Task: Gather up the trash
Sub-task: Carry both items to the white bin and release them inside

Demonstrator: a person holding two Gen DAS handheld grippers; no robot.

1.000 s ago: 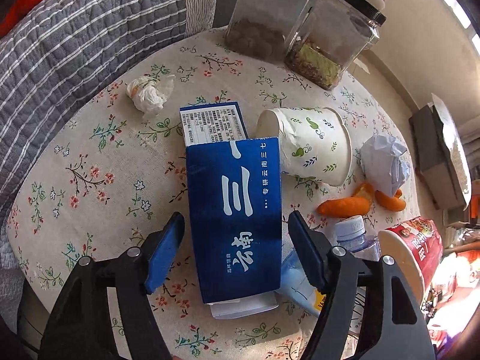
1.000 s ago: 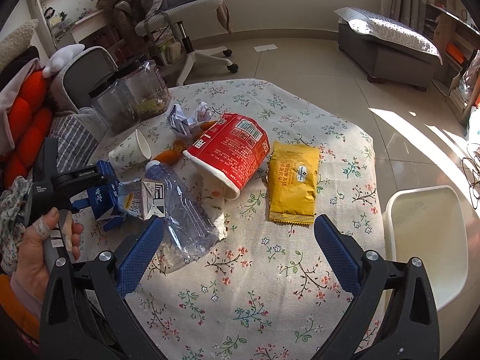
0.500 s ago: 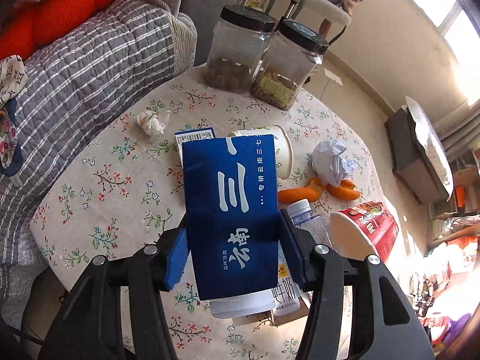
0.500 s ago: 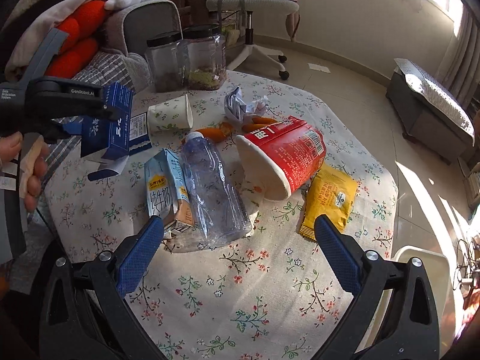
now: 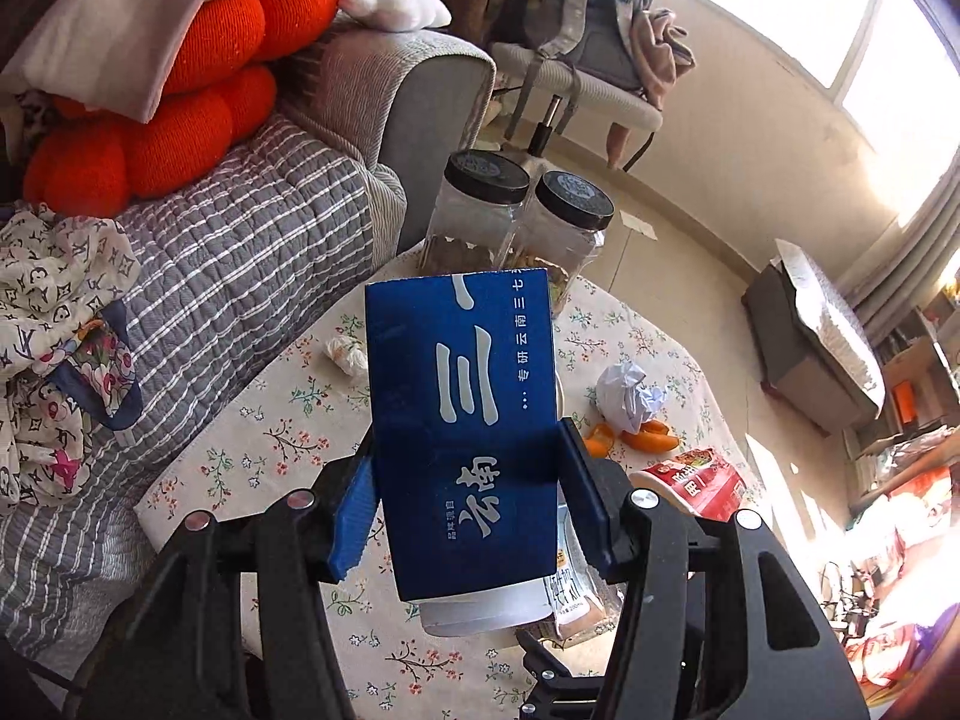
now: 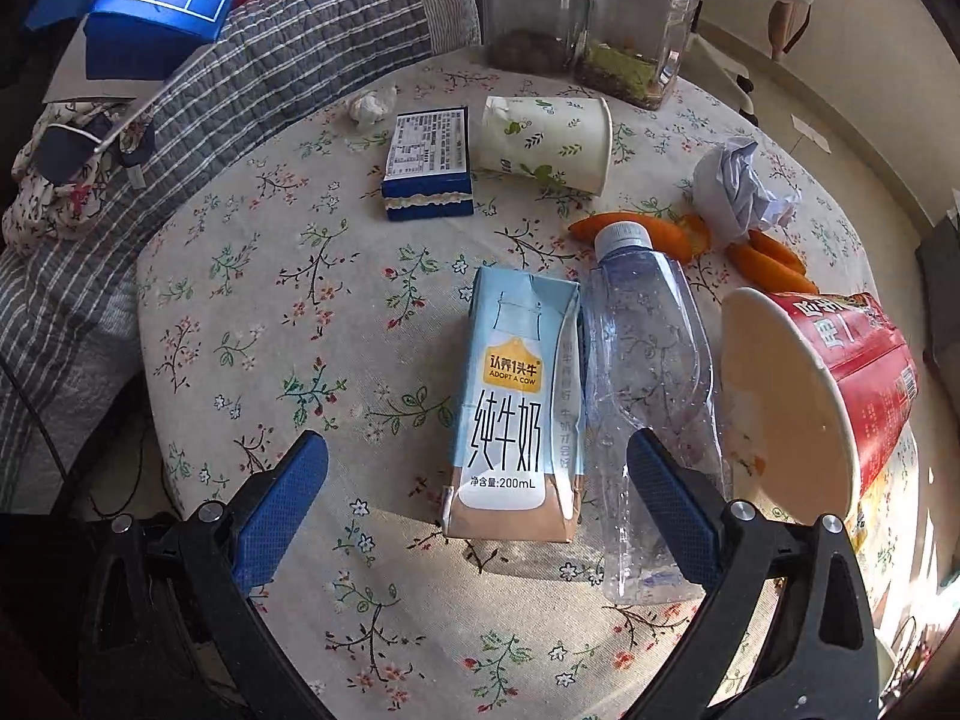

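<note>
- The left gripper [image 5: 468, 504] is built of black plastic arms, each shaped as an open triangular frame; silver round screw heads are set at the pivots, two seen on either side
- Its fingers [image 5: 354, 519] are faced with bright blue pads, ribbed in texture; the right-hand pad is seen in shadow and reads darker
- The right gripper [image 6: 477, 510] is made alike: black triangular arms with cut-out windows; silver screws at the joints
- Its fingers [image 6: 279, 507] are covered with blue pads marked by a fine dotted grip pattern; a thin black cable is seen at the lower left edge
</note>
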